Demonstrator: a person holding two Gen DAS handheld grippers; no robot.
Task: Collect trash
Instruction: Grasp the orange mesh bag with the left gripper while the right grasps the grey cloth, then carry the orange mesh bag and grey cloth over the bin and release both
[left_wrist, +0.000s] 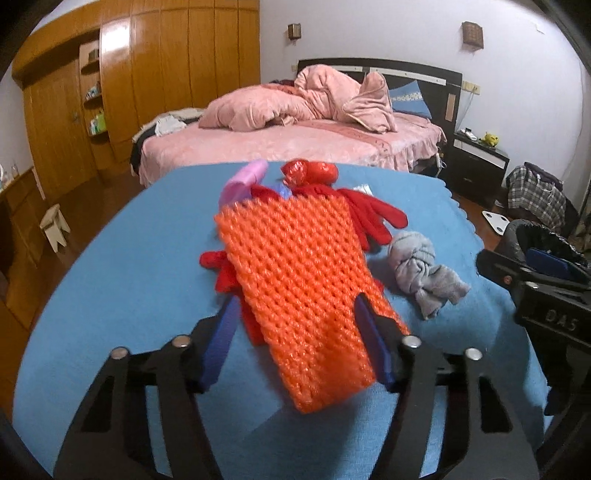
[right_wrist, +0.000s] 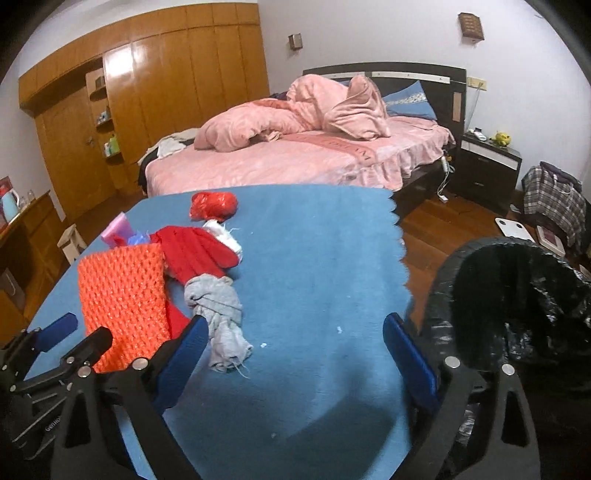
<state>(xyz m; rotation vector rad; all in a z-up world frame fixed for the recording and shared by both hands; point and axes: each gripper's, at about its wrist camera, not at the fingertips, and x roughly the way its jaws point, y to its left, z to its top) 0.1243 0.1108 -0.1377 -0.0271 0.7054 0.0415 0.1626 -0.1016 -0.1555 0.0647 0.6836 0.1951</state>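
Note:
An orange foam net sleeve (left_wrist: 295, 291) hangs between the fingers of my left gripper (left_wrist: 295, 306), which is shut on it above the blue table (left_wrist: 122, 280). It also shows in the right wrist view (right_wrist: 122, 302). Under it lie red gloves (left_wrist: 369, 214), a red plastic bag ball (left_wrist: 310, 171), a pink wrapper (left_wrist: 245, 181) and a knotted grey rag (left_wrist: 421, 273). My right gripper (right_wrist: 295, 332) is open and empty over the table, the grey rag (right_wrist: 218, 306) beside its left finger. A bin with a black liner (right_wrist: 517, 295) stands to the right of the table.
A bed with pink bedding (right_wrist: 295, 147) lies beyond the table. A wooden wardrobe (right_wrist: 166, 81) fills the left wall. A dark nightstand (right_wrist: 487, 162) and a plaid bag (right_wrist: 550, 199) are at the right. A small stool (left_wrist: 55, 225) stands on the floor at left.

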